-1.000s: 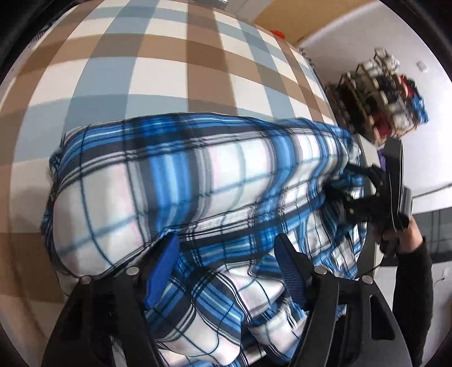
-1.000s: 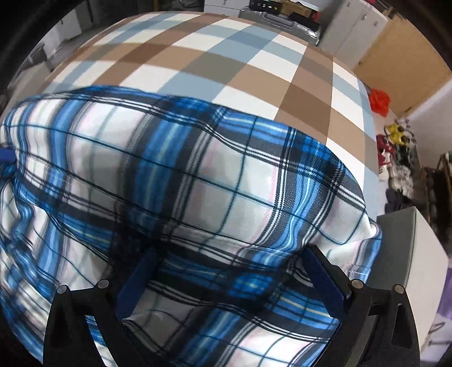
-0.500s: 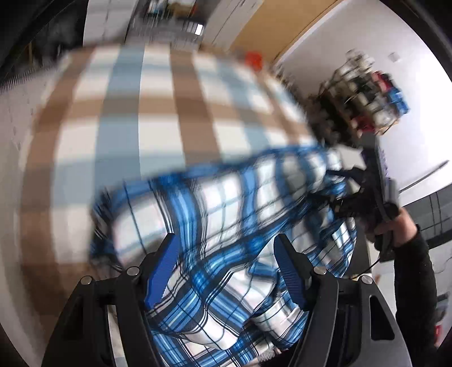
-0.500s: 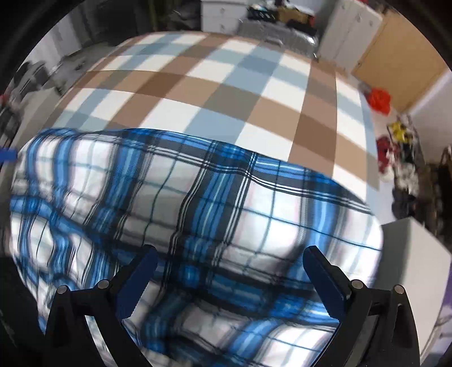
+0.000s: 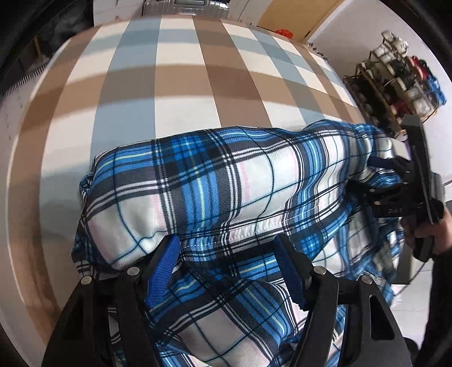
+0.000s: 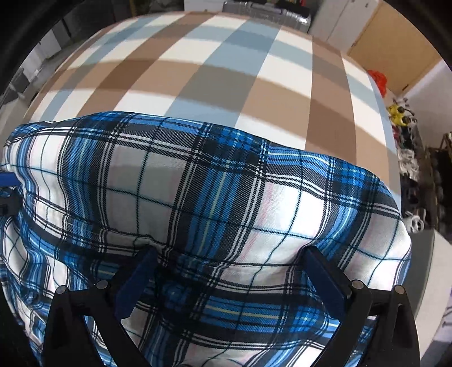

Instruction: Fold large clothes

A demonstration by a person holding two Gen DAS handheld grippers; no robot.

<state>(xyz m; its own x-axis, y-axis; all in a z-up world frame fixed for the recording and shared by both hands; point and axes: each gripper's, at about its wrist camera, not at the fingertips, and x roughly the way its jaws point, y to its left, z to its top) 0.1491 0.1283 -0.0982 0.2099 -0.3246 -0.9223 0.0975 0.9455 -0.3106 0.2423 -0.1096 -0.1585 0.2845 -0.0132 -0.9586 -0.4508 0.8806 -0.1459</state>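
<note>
A blue, white and black plaid garment (image 5: 231, 180) lies bunched in a thick folded bundle on the bed's brown, grey-blue and white checked cover (image 5: 180, 84). My left gripper (image 5: 226, 259) points steeply down at the bundle's near edge, its blue pads pressed against a thick roll of cloth between them. My right gripper (image 6: 230, 268) grips the same garment (image 6: 197, 192) further right, with its jaws wide around a fat fold. The left wrist view shows that right gripper (image 5: 395, 180) at the bundle's right end, held by a hand in a dark sleeve (image 5: 435, 237).
A shoe rack (image 5: 395, 70) stands against the white wall right of the bed. Beyond the bed's far end are a grey suitcase (image 6: 265, 11) and a tan door (image 6: 395, 50). Shoes (image 6: 401, 118) and a grey cabinet top (image 6: 440, 254) lie to the right.
Both grippers shifted across the bed with the garment still between their jaws. More bare checked cover now shows beyond the bundle, and the views have tilted slightly.
</note>
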